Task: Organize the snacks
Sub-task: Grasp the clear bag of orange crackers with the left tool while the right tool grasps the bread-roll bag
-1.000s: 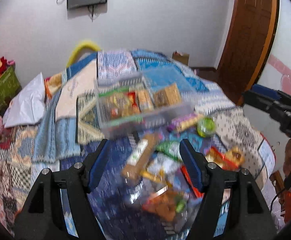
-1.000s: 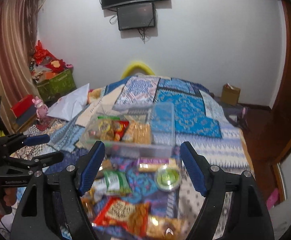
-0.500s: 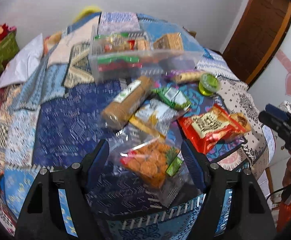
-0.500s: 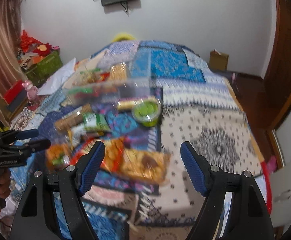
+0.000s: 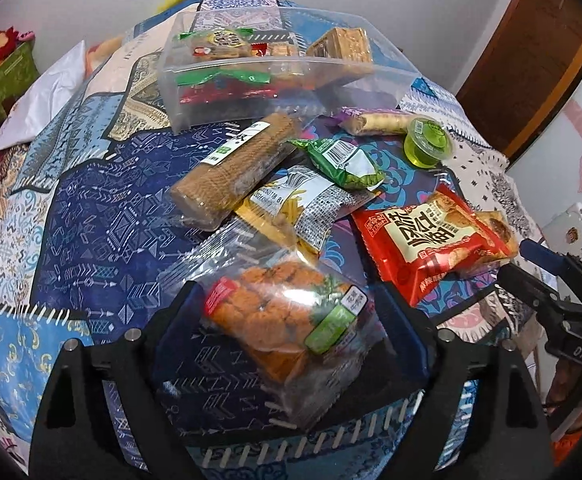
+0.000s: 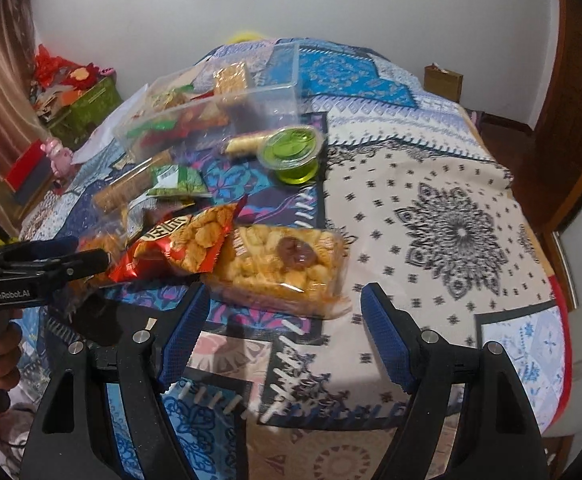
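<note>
Left gripper (image 5: 287,320) sits at the bottom of its view, and its jaws are opening with a clear bag of orange puffs (image 5: 275,320) lying between them; the blue pads do not press on the bag. Just above the bag lies a yellow pack (image 5: 295,204), and a long cookie roll (image 5: 235,168) rests on it, tilted up to the right. A small green pack (image 5: 343,164) lies right of the roll. A red bag (image 5: 427,236) lies at the middle right. A green jelly cup (image 5: 427,140) stands in the upper right, with a purple-ended roll (image 5: 379,120) beside it. A clear box (image 5: 211,92) sits at the top, with a few snacks inside. All of it rests on a patterned quilt (image 5: 91,220). Right gripper (image 6: 283,336) is at the bottom of its own view, jaws wide with nothing between them. Just above it lies a clear pack of yellow puffs (image 6: 275,264), touching the red bag on its left. The jelly cup stands higher up, near the middle. At the left edge of that view a hand (image 6: 5,356) holds the left gripper's handle.
</note>
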Demonstrator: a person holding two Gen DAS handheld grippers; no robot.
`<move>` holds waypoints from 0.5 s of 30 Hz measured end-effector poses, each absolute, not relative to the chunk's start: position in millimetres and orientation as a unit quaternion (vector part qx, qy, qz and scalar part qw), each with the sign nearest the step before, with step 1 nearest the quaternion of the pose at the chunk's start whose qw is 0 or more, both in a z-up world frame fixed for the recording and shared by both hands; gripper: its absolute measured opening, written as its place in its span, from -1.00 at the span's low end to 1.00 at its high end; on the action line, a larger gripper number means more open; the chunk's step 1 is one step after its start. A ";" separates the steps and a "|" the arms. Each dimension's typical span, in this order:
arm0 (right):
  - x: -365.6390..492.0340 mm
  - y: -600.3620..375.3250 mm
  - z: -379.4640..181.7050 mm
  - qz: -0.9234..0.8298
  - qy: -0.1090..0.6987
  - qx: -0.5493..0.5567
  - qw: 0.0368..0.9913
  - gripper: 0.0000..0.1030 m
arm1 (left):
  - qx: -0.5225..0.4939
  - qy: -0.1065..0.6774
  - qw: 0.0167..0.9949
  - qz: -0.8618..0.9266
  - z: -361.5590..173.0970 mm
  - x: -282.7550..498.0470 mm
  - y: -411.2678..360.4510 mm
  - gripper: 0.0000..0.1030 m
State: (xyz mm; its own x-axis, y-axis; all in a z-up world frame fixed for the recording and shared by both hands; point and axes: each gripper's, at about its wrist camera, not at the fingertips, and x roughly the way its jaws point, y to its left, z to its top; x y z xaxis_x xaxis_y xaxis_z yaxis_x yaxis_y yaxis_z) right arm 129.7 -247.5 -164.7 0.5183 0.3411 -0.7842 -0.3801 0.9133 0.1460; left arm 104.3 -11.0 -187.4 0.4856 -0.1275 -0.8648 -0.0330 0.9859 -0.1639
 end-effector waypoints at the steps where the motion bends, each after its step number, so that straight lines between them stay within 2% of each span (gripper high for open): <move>1: 130.2 -244.7 -165.4 0.209 0.445 -0.024 0.870 0.46 | -0.077 0.506 0.859 -0.026 -188.5 106.2 -11.7 0.70; 5: 133.7 -234.7 -168.8 0.207 0.445 -0.038 0.871 0.48 | -0.067 0.503 0.862 -0.021 -191.7 110.2 -10.7 0.72; 7: 136.8 -230.2 -172.3 0.202 0.448 -0.043 0.870 0.62 | -0.063 0.503 0.862 -0.019 -192.6 110.2 -8.0 0.72; 15: 145.6 -231.6 -186.1 0.192 0.461 -0.034 0.866 0.63 | -0.072 0.500 0.863 0.012 -189.5 96.4 10.2 0.72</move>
